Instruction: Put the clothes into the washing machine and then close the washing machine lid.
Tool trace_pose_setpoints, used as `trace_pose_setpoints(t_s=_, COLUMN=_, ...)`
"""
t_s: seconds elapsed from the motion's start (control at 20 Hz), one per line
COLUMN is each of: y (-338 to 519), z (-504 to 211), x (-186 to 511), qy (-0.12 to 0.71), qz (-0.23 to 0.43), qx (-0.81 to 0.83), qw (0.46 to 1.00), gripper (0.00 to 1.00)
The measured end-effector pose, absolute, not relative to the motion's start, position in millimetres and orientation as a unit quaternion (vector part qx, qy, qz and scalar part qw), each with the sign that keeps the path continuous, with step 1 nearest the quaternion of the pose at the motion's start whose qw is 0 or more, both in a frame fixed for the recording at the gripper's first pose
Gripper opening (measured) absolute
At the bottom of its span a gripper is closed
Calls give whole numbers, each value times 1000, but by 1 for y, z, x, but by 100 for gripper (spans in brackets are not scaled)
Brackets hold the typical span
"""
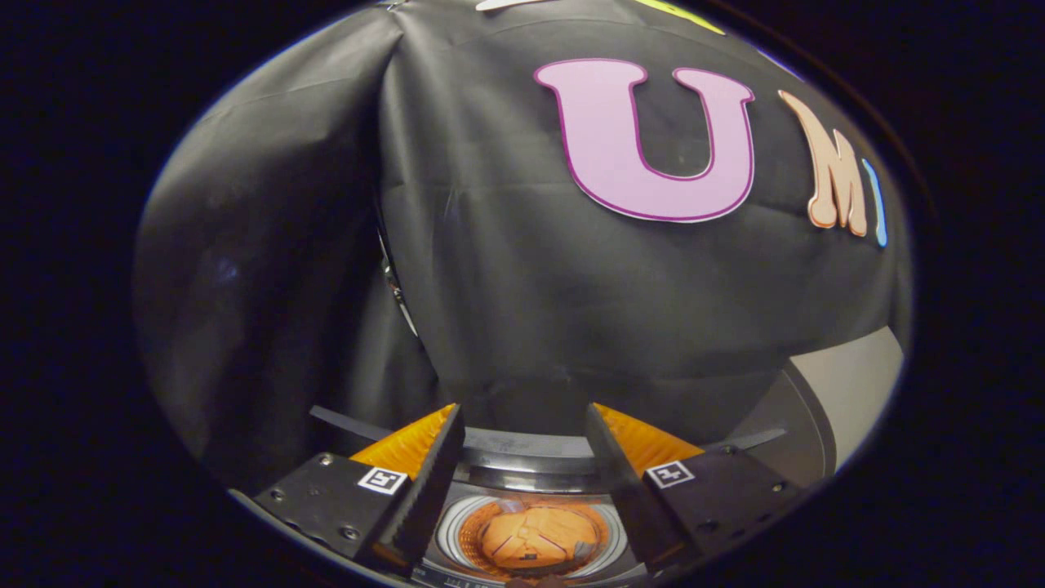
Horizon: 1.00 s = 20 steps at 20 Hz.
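While the gripper [522, 433] hangs with its two fingers spread wide and nothing pinched between them, the view looks out over the top of the washing machine [531, 457]. Right there in the gap between the fingers, and below their tips, sits a round opening with a pale ring [451, 531] around it, and inside it something orange and rounded [535, 539]. That could be the clothes down in the tub or just a reflection on a glossy panel; I can't tell which. Just beyond the fingertips runs the machine's curved grey rim. Further out and to the right rises a pale grey curved slab [849, 392], which I'd judge to be the raised lid. Behind it all hangs the black cloth wall [506, 269]. My read: the lid lies to the right of and beyond the jaws, so closing it means swinging right and reaching across.
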State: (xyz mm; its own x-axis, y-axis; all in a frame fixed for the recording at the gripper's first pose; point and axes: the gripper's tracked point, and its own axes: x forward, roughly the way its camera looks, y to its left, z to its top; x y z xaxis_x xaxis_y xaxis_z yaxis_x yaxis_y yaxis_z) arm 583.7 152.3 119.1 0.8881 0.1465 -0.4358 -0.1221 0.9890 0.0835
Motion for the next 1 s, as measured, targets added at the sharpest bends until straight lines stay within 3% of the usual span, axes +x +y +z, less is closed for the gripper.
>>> trace_pose_setpoints(t_s=0.4, y=154, z=126, x=582, qy=242, qz=89, qx=43, qw=965, gripper=88)
trace_pose_setpoints(t_s=0.7, y=180, z=72, x=559, qy=310, qz=119, qx=103, qw=938, gripper=86)
trace_pose_setpoints(t_s=1.0, y=180, z=73, x=532, qy=258, qz=130, qx=67, qw=955, gripper=86)
